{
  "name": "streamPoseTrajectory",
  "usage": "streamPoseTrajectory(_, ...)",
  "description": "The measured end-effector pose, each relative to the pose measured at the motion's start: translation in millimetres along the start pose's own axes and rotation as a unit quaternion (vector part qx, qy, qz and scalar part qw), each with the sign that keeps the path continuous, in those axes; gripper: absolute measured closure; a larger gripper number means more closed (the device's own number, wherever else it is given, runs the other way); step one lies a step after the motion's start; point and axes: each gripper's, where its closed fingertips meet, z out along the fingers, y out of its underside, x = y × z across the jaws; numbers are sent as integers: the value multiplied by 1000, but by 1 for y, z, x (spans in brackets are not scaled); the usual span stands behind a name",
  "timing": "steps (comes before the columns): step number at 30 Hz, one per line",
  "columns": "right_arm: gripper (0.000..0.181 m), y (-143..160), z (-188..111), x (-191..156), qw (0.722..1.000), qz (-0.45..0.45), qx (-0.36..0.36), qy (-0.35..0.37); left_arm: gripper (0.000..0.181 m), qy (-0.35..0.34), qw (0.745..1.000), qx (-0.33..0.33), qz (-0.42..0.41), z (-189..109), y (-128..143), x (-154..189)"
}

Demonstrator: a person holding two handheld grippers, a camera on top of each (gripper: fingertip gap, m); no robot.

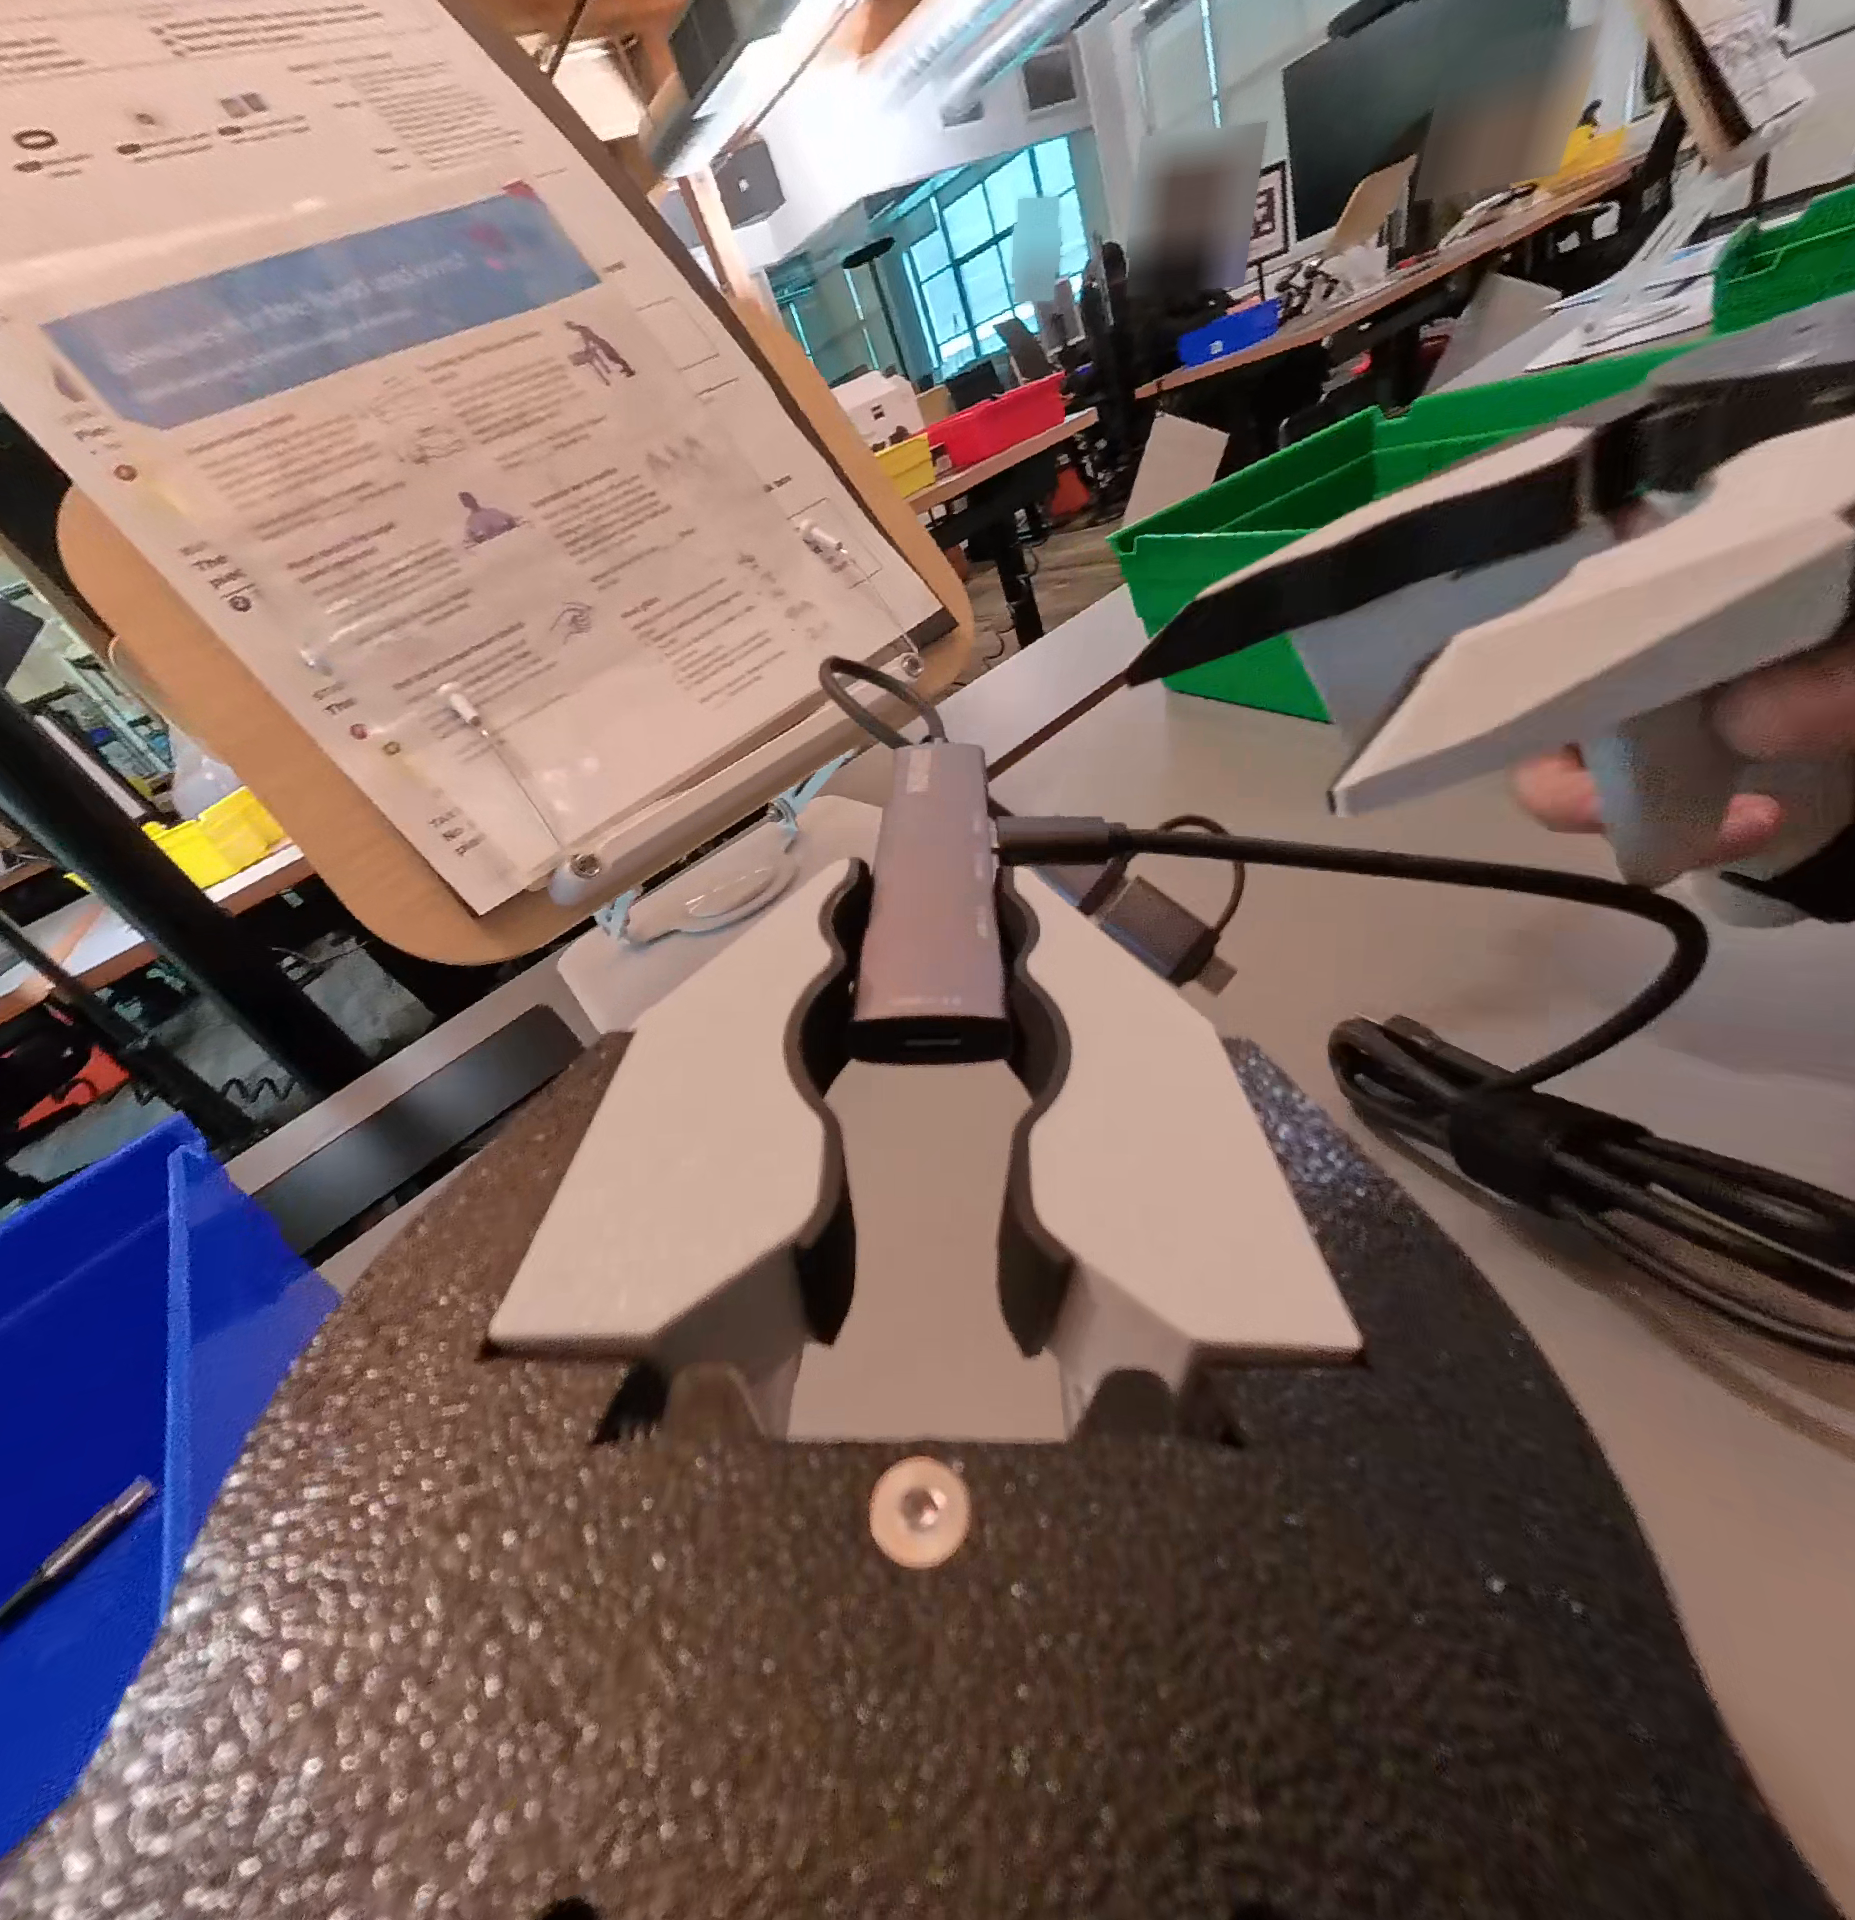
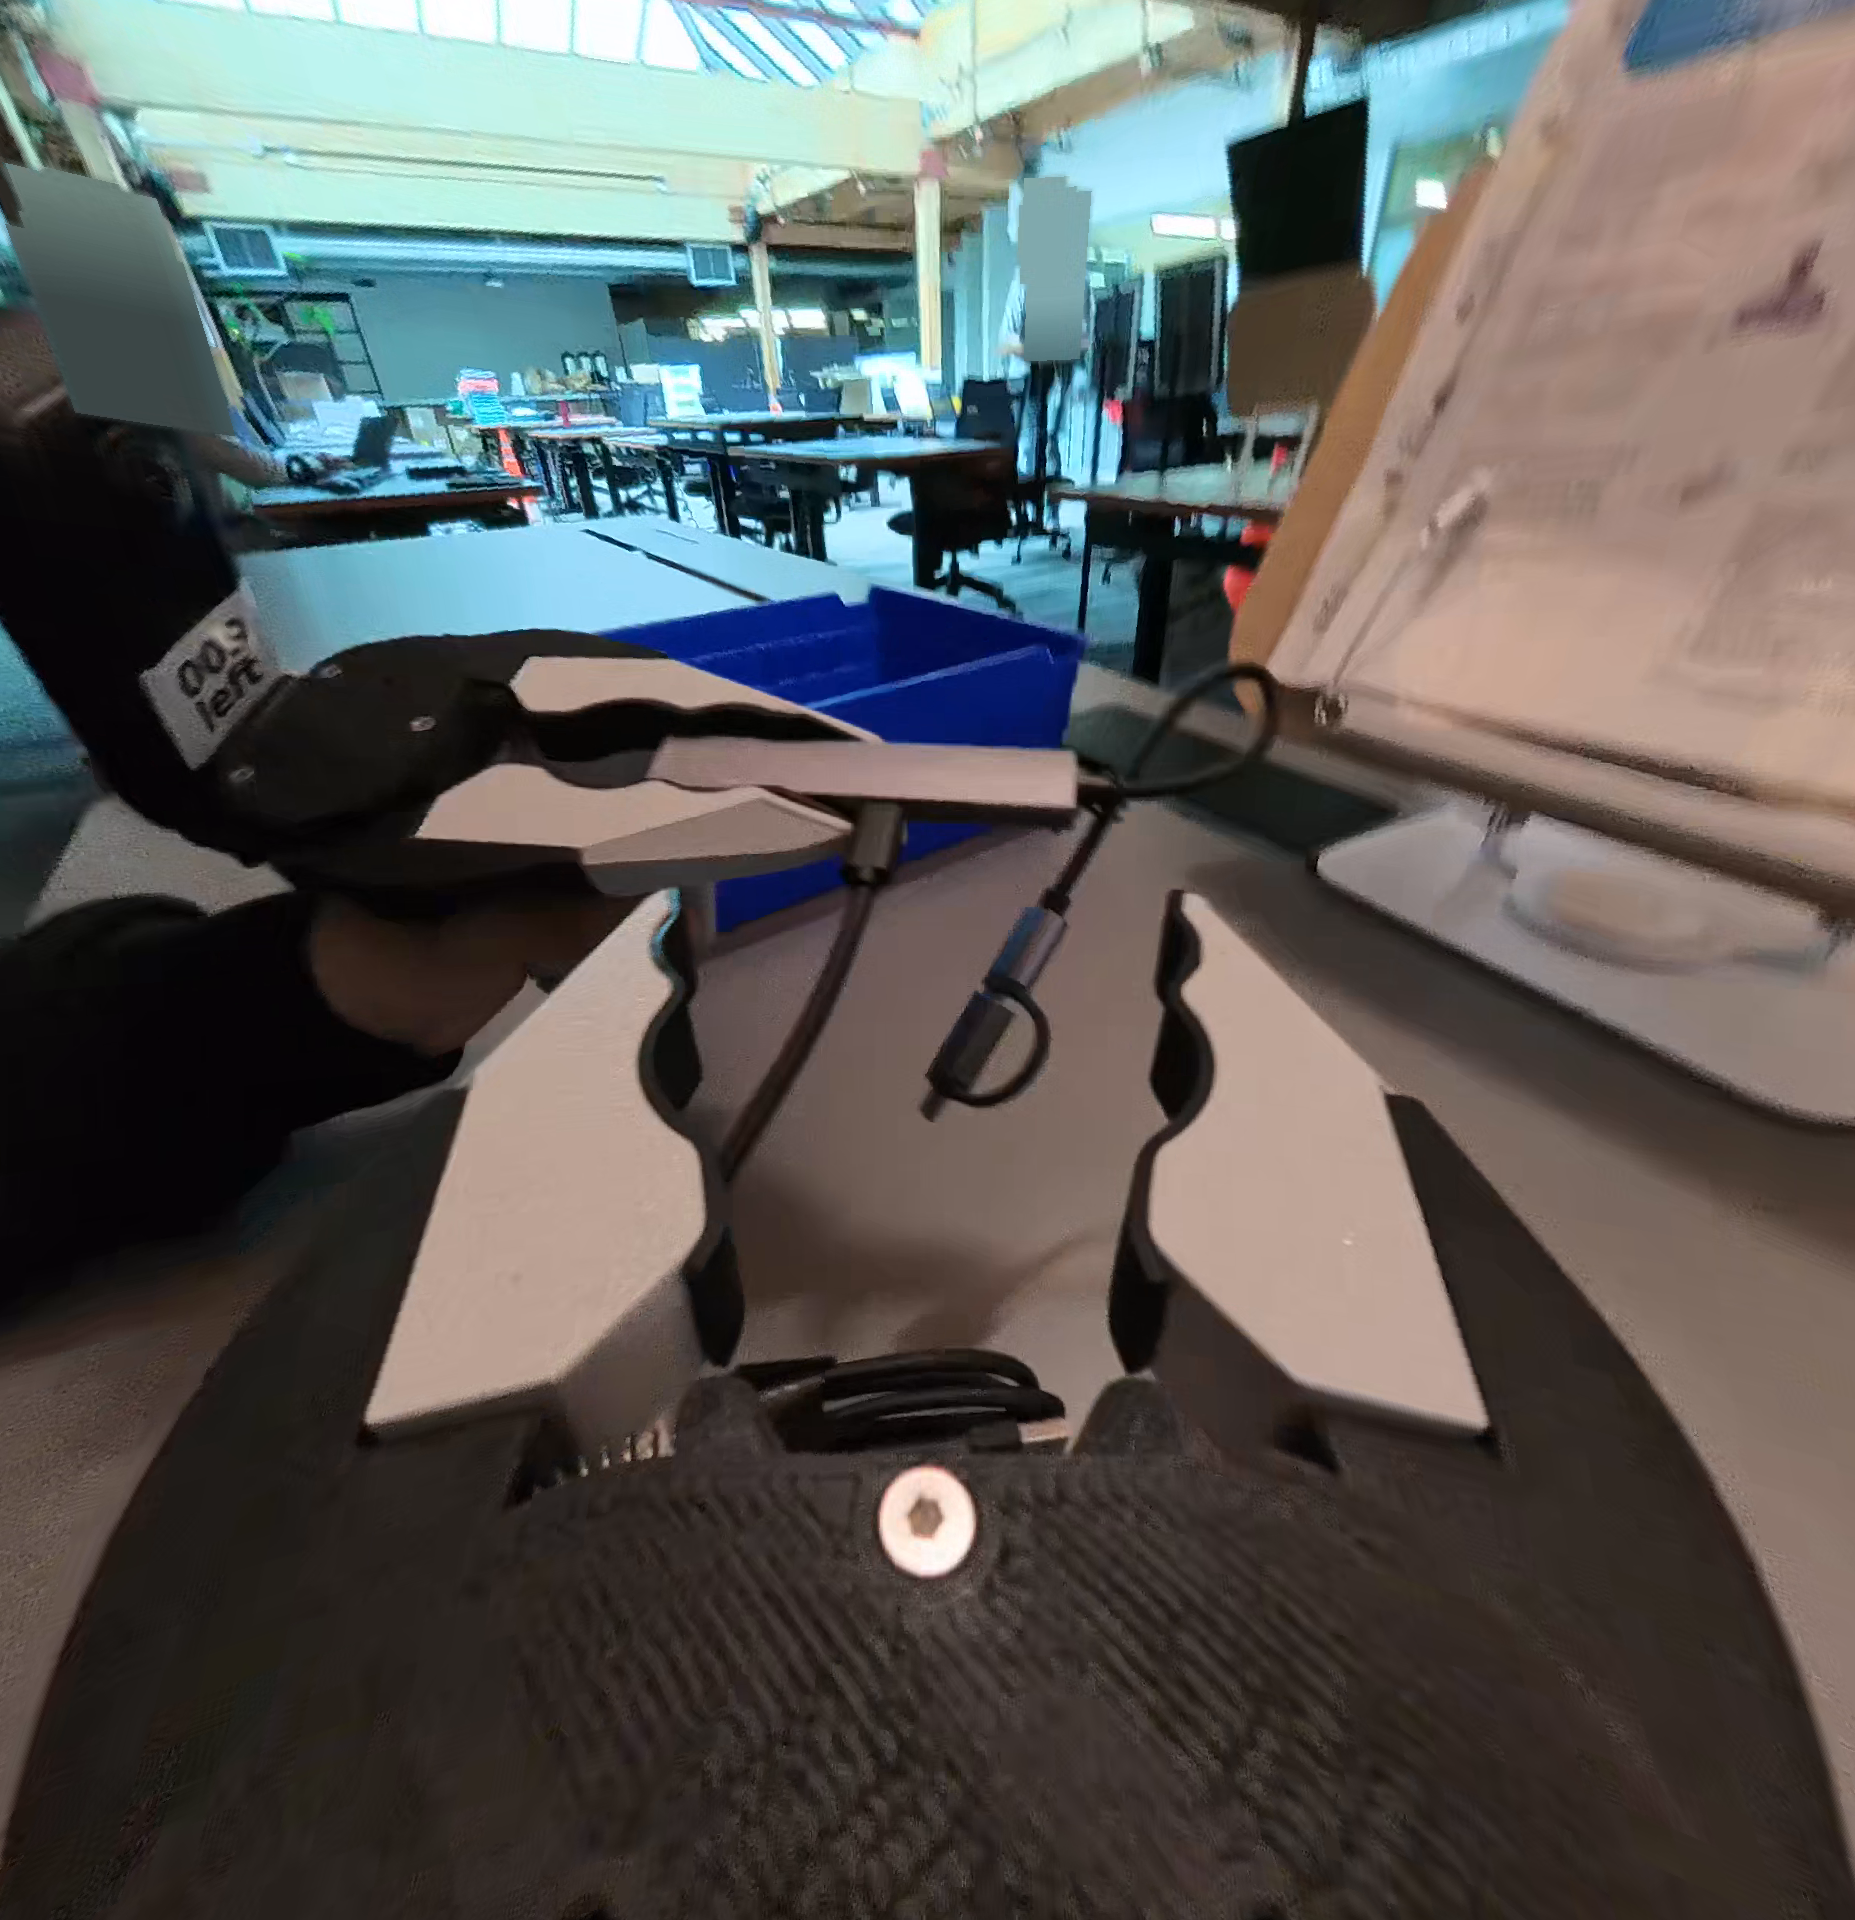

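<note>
Quick count of what's on the tabletop (image 1: 1266, 831): one grey USB hub (image 1: 928, 914), dead centre in the left view. One black cable (image 1: 1422, 862) plugged into its side, running off to a strapped bundle at about 4 o'clock. One short pigtail ending in a connector (image 2: 990, 1029). Two claws total, the left claw (image 1: 928, 997) and the right claw (image 2: 928, 1060). Bins: one blue bin (image 2: 902, 665) and two green bins (image 1: 1297, 520), up around 2 o'clock. One document stand (image 1: 383, 468) with printed sheets, at 10 o'clock.
</note>
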Motion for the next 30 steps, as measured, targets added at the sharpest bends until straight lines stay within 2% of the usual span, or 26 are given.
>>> streamPoseTrajectory(2,106,-6,2,-8,999,-33,23,10,159,-8,1000,3,8,0,-1,-1)
streamPoseTrajectory(6,141,-3,7,-13,998,-45,33,16,159,-6,1000,10,26,2,-5,8)
streamPoseTrajectory(8,150,2,9,-12,998,-44,27,20,158,-4,999,17,31,3,-9,13)
streamPoseTrajectory(11,152,9,13,-12,999,-42,18,20,159,-1,999,22,34,4,-11,18)
streamPoseTrajectory(17,169,3,11,-9,996,-72,42,43,159,2,999,30,20,6,-13,20)
streamPoseTrajectory(25,169,-2,10,-8,985,-146,70,65,159,2,999,36,-1,7,-15,20)
streamPoseTrajectory(30,169,-2,9,-8,989,-117,77,50,159,6,999,40,-6,7,-16,22)
